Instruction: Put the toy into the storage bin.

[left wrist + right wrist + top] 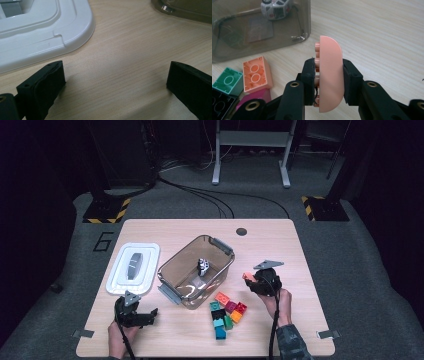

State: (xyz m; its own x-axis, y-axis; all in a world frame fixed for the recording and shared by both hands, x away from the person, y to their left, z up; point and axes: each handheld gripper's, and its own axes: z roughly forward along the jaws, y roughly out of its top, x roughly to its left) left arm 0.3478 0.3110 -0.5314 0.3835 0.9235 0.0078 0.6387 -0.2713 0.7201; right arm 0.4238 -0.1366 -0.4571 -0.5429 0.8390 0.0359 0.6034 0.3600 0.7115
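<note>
My right gripper [251,281] is shut on a salmon-pink rounded brick [330,72], held on edge above the wood to the right of the clear brown bin [197,270]. The same brick [247,276] shows at the gripper's tip in the high view. Inside the bin lies a small white toy car [202,266], also visible through the wall as the toy car [275,8]. A pile of coloured bricks [226,312] sits in front of the bin. My left gripper [150,316] stands open and empty low over the table, near the white lid [133,268].
The white lid's corner [42,32] lies just beyond the left jaws, with the bin's edge [185,10] at the far right. Loose orange [257,73], green [228,80] and black bricks lie left of the right gripper. Bare wood extends to the table's right side.
</note>
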